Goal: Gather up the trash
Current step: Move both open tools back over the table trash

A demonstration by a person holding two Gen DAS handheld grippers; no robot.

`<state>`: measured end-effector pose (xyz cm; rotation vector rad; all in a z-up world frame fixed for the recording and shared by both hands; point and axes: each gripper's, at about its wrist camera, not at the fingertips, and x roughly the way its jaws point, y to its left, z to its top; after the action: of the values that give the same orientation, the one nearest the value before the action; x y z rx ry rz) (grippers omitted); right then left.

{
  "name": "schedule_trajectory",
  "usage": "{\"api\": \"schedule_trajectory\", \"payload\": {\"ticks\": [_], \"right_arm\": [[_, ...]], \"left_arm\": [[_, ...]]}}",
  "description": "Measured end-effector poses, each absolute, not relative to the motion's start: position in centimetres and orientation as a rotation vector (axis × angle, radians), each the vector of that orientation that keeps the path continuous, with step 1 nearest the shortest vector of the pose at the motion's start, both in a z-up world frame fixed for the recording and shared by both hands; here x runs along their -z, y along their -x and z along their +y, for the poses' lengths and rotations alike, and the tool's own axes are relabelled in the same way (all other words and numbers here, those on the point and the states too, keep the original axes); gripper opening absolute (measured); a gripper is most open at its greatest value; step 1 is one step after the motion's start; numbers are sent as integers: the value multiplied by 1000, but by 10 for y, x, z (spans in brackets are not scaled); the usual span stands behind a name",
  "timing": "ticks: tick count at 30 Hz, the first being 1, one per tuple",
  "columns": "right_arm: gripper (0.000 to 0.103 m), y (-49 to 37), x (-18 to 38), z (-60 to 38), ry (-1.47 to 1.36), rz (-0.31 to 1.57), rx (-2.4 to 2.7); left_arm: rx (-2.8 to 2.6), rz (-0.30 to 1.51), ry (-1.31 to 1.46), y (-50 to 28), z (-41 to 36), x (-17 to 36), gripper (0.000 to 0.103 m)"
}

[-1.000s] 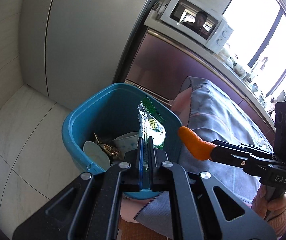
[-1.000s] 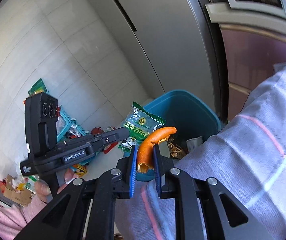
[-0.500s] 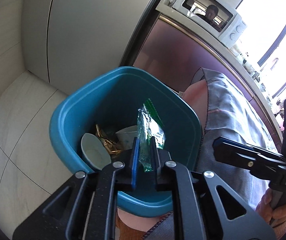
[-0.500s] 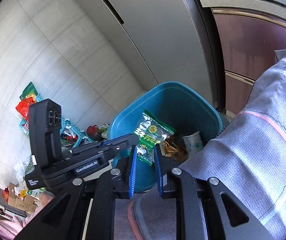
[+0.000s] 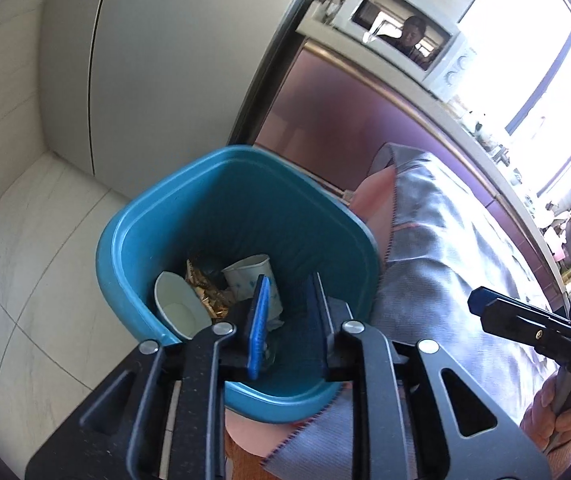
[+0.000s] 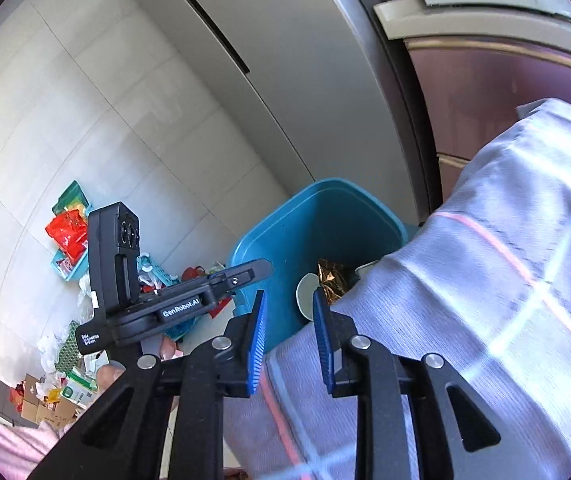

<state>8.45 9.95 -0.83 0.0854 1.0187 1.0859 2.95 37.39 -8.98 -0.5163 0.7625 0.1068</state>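
Trash: a white paper cup lying on its side, a white bowl-like piece at the near left, and crumpled gold wrapper between them, all at the bottom of the bin.
Bin: blue plastic bin, open at the top, standing on the pale tiled floor just beside the cloth-covered table edge.
Left gripper: left gripper hangs over the near rim of the bin, pointing down into it; its blue-padded jaws are opening and nothing is between them.
Right gripper: right gripper sits to the right over the cloth, aimed toward the bin; its jaws are opening too, with nothing pinched between them.
Hands: a hand grips the right gripper's handle at the far right of the left wrist view.
Cloth: grey cloth with pink stripes drapes the table to the right of the bin and hides part of its rim in the right wrist view.
Behind the bin: a grey fridge on the left, a maroon cabinet on the right with a white microwave on top.
Far left floor: colourful packets and a small basket lie well apart from the bin.
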Motion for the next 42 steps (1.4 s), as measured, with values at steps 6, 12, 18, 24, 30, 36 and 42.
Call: {"api": "schedule_trajectory", "payload": {"ticks": [6, 12, 18, 24, 30, 36, 42], "right_arm": [[33, -79, -11, 51, -117, 936, -1029], [33, -72, -16, -10, -159, 890, -917], [33, -67, -16, -76, -213, 860, -775], [33, -56, -13, -145, -275, 840, -643], [38, -50, -8, -200, -324, 821, -521], [39, -51, -6, -246, -337, 793, -403], [41, -60, -6, -293, -355, 760, -281]], "left_arm": [[-29, 681, 457, -21, 344, 54, 30], [119, 667, 401, -28, 291, 33, 33], [285, 694, 334, -46, 222, 25, 34], [429, 738, 275, -63, 150, 26, 34], [553, 792, 223, -74, 83, 33, 37], [630, 852, 193, -92, 32, 42, 38], [662, 897, 167, -113, -9, 47, 44]]}}
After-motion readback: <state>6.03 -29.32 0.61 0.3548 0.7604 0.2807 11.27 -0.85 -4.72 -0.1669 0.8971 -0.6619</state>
